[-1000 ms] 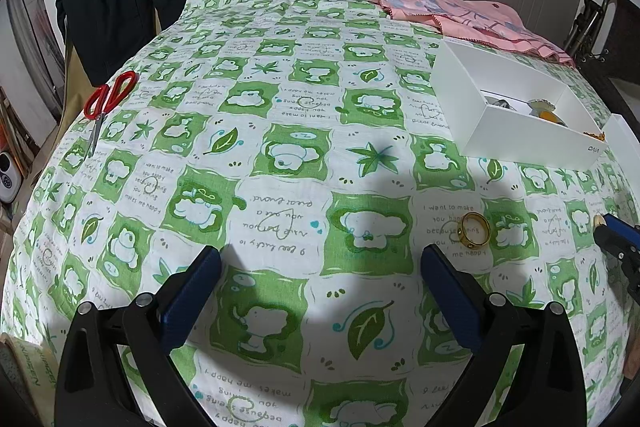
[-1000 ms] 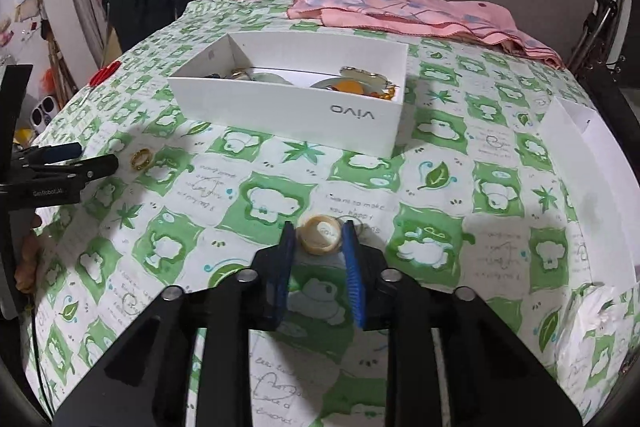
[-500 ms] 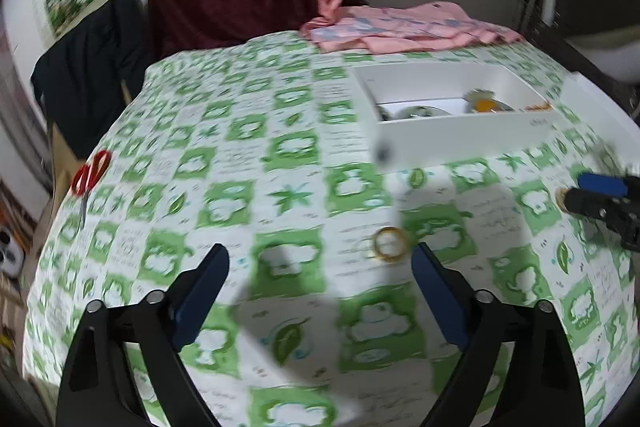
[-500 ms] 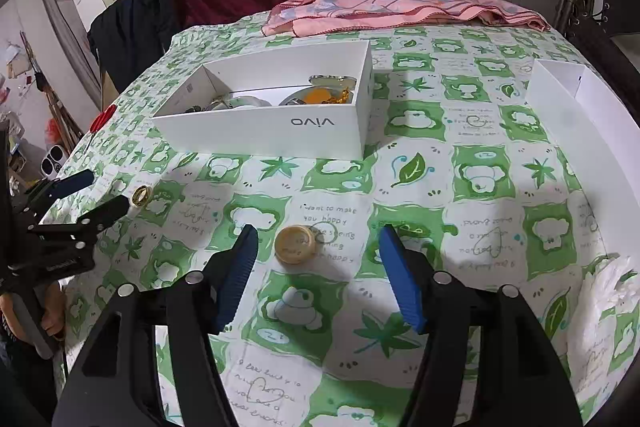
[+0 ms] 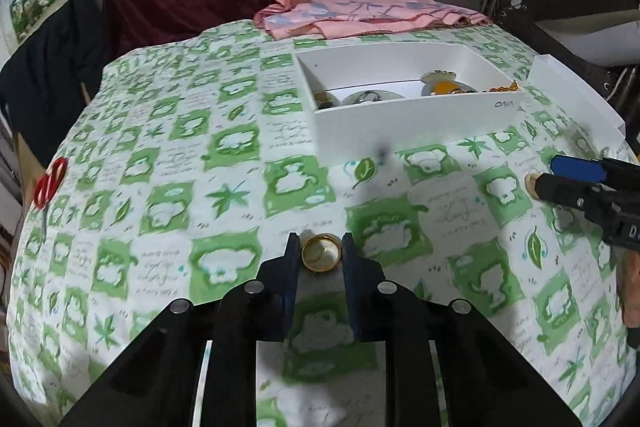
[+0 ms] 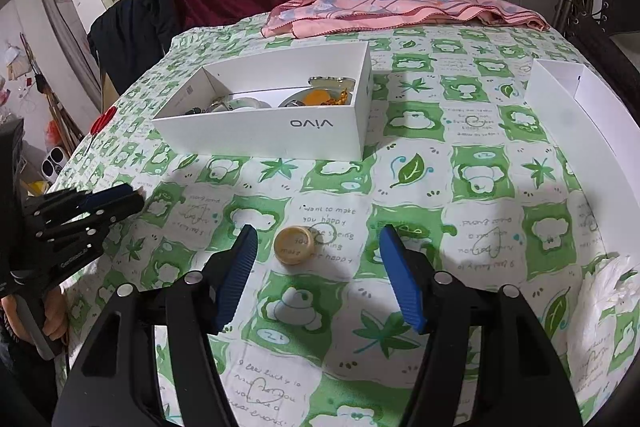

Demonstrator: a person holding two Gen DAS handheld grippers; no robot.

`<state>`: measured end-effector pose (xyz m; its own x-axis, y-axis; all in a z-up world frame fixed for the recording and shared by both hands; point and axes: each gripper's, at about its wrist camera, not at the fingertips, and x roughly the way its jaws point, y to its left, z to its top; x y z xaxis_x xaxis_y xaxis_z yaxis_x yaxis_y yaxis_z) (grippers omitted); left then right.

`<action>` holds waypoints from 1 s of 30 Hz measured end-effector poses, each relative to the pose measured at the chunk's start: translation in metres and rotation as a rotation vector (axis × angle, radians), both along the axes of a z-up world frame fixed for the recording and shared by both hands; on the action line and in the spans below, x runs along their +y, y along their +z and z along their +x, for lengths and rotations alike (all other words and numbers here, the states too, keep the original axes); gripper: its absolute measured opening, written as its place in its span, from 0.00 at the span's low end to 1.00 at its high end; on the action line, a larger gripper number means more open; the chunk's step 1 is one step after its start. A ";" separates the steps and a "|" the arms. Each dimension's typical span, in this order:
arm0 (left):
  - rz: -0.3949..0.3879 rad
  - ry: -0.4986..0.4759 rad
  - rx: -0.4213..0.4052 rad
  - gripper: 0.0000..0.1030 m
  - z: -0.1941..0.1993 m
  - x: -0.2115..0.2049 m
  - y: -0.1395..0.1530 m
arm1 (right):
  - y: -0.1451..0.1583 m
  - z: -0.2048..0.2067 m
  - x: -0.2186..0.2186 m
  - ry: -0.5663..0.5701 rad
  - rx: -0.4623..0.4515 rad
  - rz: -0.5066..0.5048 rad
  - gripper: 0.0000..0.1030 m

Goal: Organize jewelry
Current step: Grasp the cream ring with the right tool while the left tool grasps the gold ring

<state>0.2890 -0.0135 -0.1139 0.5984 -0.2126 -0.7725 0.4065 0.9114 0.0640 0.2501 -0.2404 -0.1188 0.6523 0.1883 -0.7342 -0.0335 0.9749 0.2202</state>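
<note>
Each claw is a matte black plastic frame with angular, cut-out arms and round silver screw heads at the pivots. The left claw [image 5: 320,255] carries dark navy pads; the right claw [image 6: 318,247] has brighter blue ribbed pads [image 6: 400,283]. Small white lettering marks the left claw's side.

Soft, even indoor light falls from above, leaving only faint grey shadows on the green-and-white cloth [image 6: 472,183] just beyond each hand-held gripper. Both fisheye views bow strongly and darken to black at the rims. The left wrist view is slightly smeared; the right is crisper.
</note>
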 end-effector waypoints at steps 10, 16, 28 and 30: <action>-0.132 0.135 0.065 0.20 0.011 0.049 0.003 | 0.001 -0.020 0.014 0.074 -0.015 -0.031 0.59; -0.072 0.116 0.038 0.20 0.005 0.038 0.002 | -0.001 -0.014 0.021 0.092 -0.001 -0.062 0.54; -0.075 0.105 0.028 0.20 -0.002 0.036 0.003 | -0.001 -0.006 0.028 0.095 -0.002 -0.112 0.19; -0.082 0.098 0.027 0.20 -0.006 0.036 0.003 | -0.001 -0.007 0.029 0.097 -0.005 -0.107 0.19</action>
